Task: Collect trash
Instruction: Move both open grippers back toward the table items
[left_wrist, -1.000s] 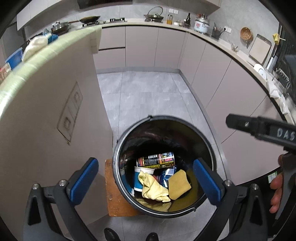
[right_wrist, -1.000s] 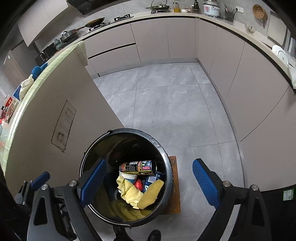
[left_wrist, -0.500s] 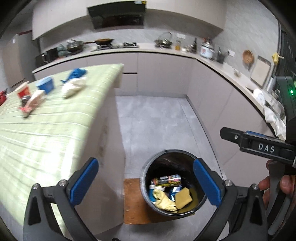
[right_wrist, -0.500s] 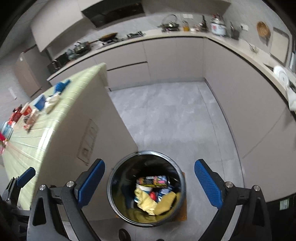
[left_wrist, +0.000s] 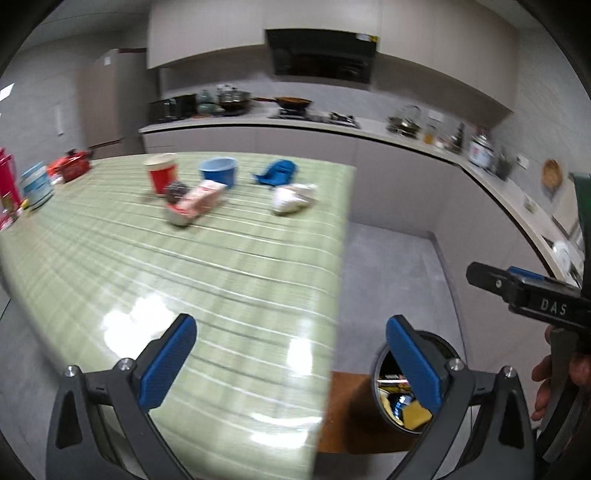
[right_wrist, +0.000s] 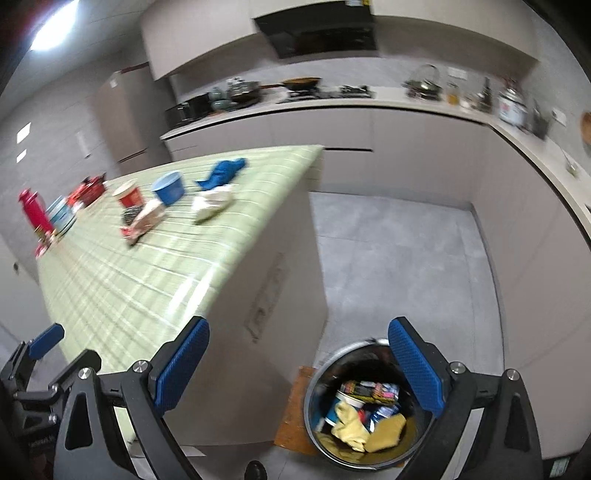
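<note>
My left gripper (left_wrist: 291, 363) is open and empty above the near edge of the green striped counter (left_wrist: 184, 280). My right gripper (right_wrist: 299, 369) is open and empty beside the counter's end, above the floor. The black trash bin (right_wrist: 321, 376) stands on the floor at lower right, holding a can, yellow cloths and other trash; it also shows in the left wrist view (left_wrist: 376, 373). Far across the counter lie a pink-white carton (left_wrist: 195, 203), a red cup (left_wrist: 161, 173), a blue bowl (left_wrist: 218, 170), a blue cloth (left_wrist: 277, 171) and a white crumpled wad (left_wrist: 293, 199).
More red and blue containers (left_wrist: 37, 181) stand at the counter's far left. A brown mat (right_wrist: 291, 410) lies under the bin. Cabinets and a worktop with pans and a kettle (right_wrist: 424, 83) run along the back and right walls. The grey floor (right_wrist: 399, 258) lies between them.
Both grippers have risen and tilted up from looking down into the bin to looking across the countertop. The bin has slid to the lower right of both views. Both jaws stayed open.
</note>
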